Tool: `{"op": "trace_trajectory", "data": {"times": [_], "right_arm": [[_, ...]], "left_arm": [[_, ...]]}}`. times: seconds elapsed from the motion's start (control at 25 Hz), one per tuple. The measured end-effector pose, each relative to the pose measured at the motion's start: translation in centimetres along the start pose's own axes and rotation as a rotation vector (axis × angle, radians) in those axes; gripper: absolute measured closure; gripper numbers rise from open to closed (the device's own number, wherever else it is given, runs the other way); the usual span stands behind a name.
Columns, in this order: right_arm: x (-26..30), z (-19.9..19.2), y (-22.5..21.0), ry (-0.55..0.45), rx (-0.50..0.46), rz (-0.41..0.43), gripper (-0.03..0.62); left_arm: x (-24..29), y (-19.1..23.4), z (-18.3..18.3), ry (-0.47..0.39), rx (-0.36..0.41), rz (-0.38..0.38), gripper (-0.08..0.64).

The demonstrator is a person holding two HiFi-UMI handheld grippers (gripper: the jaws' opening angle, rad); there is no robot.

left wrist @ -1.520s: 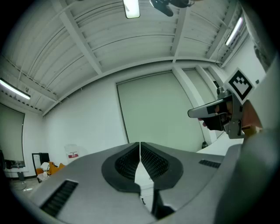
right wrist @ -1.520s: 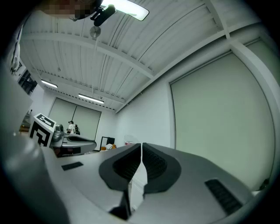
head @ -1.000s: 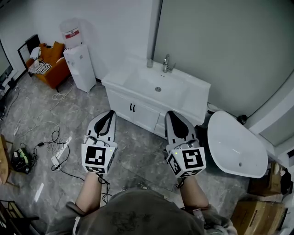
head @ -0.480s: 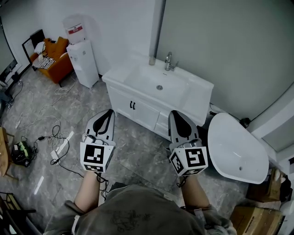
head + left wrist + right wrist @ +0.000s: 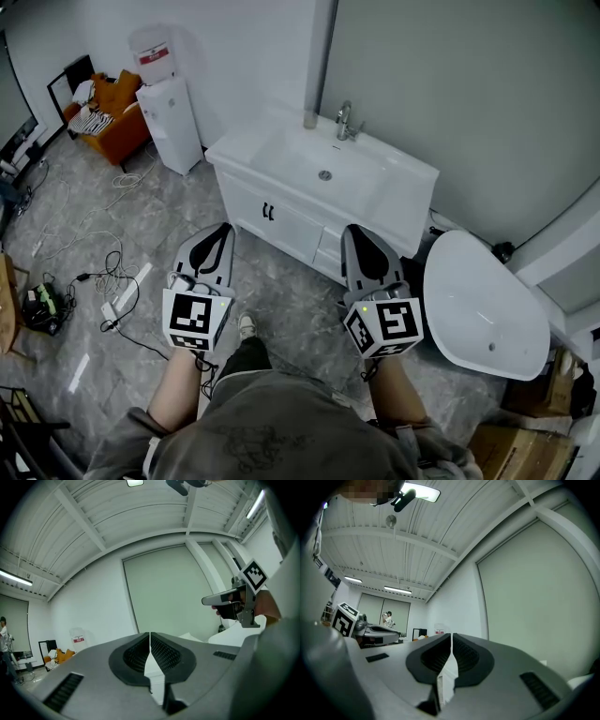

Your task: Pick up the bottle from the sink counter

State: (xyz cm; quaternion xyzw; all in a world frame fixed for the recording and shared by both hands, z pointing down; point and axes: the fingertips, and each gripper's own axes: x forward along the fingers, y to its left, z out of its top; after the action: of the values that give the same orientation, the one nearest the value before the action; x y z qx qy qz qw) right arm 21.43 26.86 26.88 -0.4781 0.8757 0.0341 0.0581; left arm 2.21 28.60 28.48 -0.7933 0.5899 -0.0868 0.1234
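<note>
Head view: looks steeply down on the left claw (image 5: 222, 229) and the right claw (image 5: 352, 229), held side by side over grey floor.
Left claw state: in the left gripper view the jaws are pressed together, with nothing between them.
Right claw state: in the right gripper view the jaws are likewise pressed together and empty.
Bottle location: the bottle (image 5: 309, 119) stands at the rear edge of the white sink table (image 5: 403, 192), just left of the faucet (image 5: 344, 122) and well apart from both claws.
Hard to make out: the bottle is too small to tell its shape, cap or contents.
Cut off: the cardboard box (image 5: 525, 441) is clipped by the lower right corner, and the person's torso hides the floor below the claws.
Writing: the jug (image 5: 150, 47) on the water dispenser (image 5: 171, 127) carries a red label, its print too small to read.
Markers: the marker cube (image 5: 197, 320) on each claw shows black-and-white squares and no legible text.
</note>
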Motion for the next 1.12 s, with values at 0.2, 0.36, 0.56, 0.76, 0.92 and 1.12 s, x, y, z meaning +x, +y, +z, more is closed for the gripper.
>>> {"op": "trace_trajectory", "data": {"times": [0.2, 0.36, 0.56, 0.76, 0.92, 1.12], "right_arm": [[0.7, -0.7, 0.1, -0.023, -0.015, 0.007, 0.558], [2.2, -2.2, -0.9, -0.021, -0.018, -0.01, 0.557], [5.9, -4.1, -1.2, -0.003, -0.018, -0.02, 0.558], [10.8, -5.4, -1.7, 0.007, -0.008, -0.031, 0.558], [15.2, -6.2, -2.1, 0.022, 0.002, -0.028, 0.558], [20.7, -6.7, -3.0, 0.038, 0.002, -0.044, 0.558]], "left_arm": [[1.1, 0.4, -0.9, -0.025, -0.009, 0.0, 0.537], [3.3, 1.0, -2.3, -0.044, -0.015, -0.006, 0.537], [6.2, 3.2, -4.2, -0.039, -0.012, -0.015, 0.537], [9.5, 6.7, -6.1, -0.019, -0.014, -0.017, 0.537], [12.3, 9.7, -7.0, -0.003, -0.02, -0.014, 0.537], [16.5, 13.1, -8.0, 0.007, -0.028, -0.031, 0.537]]}}
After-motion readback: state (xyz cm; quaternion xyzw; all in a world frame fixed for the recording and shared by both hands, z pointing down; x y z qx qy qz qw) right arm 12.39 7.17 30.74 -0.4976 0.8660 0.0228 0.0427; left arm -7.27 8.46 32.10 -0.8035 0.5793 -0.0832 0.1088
